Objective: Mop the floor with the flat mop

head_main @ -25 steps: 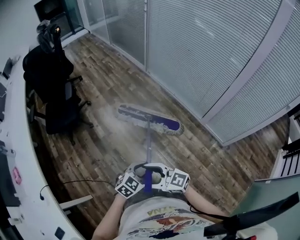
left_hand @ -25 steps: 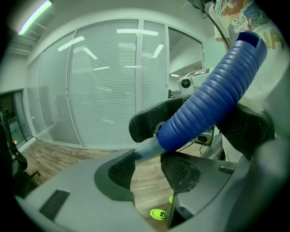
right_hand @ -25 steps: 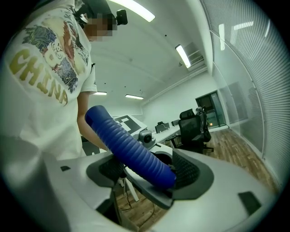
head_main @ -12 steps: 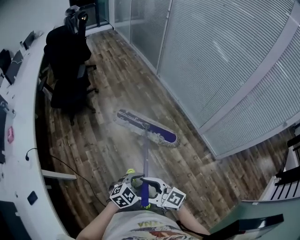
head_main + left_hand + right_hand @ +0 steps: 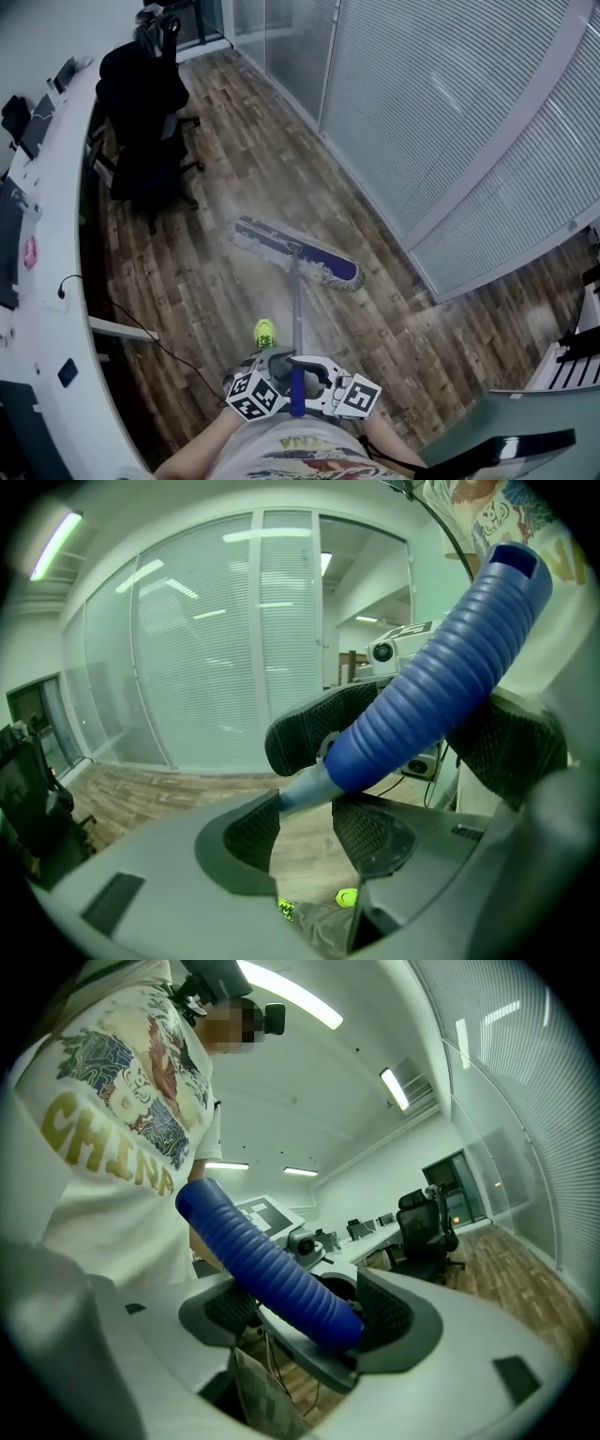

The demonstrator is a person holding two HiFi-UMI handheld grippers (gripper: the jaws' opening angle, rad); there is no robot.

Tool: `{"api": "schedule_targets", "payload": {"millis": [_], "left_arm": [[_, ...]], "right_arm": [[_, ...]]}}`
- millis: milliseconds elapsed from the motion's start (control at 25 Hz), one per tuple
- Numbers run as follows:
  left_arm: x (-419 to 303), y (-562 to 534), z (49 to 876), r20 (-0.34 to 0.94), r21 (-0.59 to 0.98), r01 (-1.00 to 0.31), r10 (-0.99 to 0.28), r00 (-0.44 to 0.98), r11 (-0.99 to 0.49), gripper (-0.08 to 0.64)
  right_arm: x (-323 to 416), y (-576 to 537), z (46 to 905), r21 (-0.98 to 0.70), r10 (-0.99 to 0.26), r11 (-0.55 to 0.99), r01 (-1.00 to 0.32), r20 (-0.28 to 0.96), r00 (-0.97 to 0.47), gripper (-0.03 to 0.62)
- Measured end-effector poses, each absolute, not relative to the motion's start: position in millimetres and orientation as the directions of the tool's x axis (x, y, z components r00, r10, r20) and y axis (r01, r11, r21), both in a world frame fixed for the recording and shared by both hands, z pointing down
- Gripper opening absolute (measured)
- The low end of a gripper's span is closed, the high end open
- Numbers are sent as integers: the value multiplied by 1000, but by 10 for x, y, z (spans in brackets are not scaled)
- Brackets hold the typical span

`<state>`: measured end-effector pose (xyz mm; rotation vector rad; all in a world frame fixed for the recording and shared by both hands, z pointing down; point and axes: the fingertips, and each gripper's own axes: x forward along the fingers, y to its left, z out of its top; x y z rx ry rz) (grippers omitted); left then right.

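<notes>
The left tongs (image 5: 277, 364) and right tongs (image 5: 313, 368) both clamp the mop handle (image 5: 296, 309), head (image 5: 295, 251) flat on the floor (image 5: 220, 187); mopping seems underway, much left.

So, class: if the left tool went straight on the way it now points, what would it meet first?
The mop handle, which the left tool holds between its jaws. Right behind it, likely the right tool, gripping from the opposite side.
</notes>
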<state>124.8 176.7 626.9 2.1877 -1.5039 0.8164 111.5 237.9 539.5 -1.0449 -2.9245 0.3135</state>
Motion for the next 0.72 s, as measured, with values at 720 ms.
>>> {"api": "schedule_targets", "payload": {"millis": [720], "left_arm": [[-124,876,6288,610,-6,-941,-747,265,-339,160]], "right_arm": [[-259,1517,5467,-221,657,741,634,44,-753,301]]}}
